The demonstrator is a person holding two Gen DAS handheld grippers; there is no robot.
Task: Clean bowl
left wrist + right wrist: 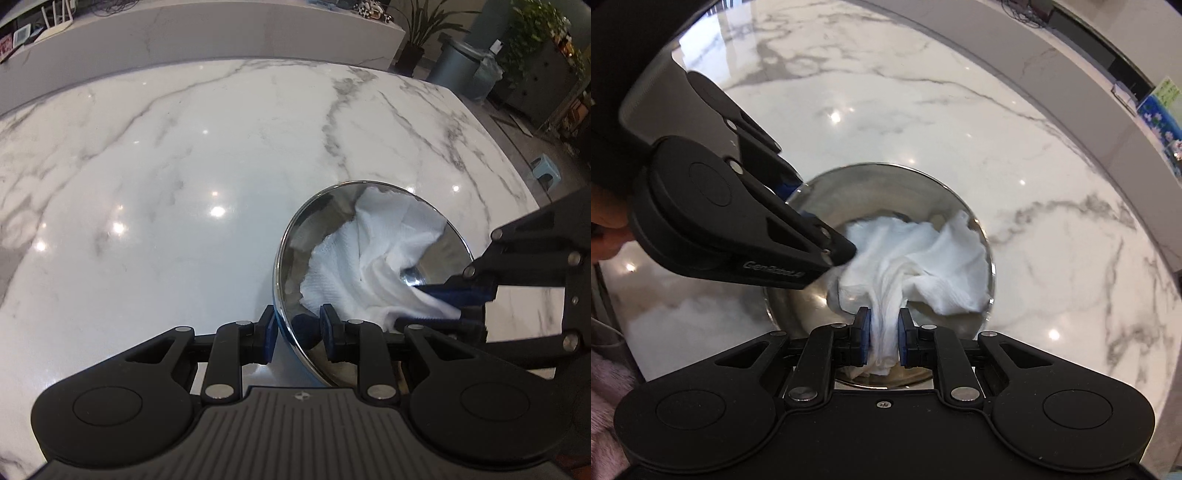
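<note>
A shiny steel bowl (pixel 314 221) stands on the marble counter, tilted toward my left gripper (pixel 300 329). That gripper is shut on the near rim, one blue pad outside the wall and one inside. A crumpled white cloth (pixel 373 254) fills much of the bowl. My right gripper (pixel 441 304) reaches in from the right and is shut on a bunched end of the cloth. In the right wrist view the cloth (pixel 923 258) is pinched between the blue pads of my right gripper (pixel 884 334), above the bowl (pixel 871 188). My left gripper (pixel 797 201) clamps the bowl's left rim.
The white marble counter (pixel 184 166) stretches wide to the left and beyond the bowl, with a raised ledge (pixel 221 33) behind it. Past the right edge stand a grey bin (pixel 458 62), potted plants and a small stool (pixel 546 171). A hand (pixel 602 218) shows at the left.
</note>
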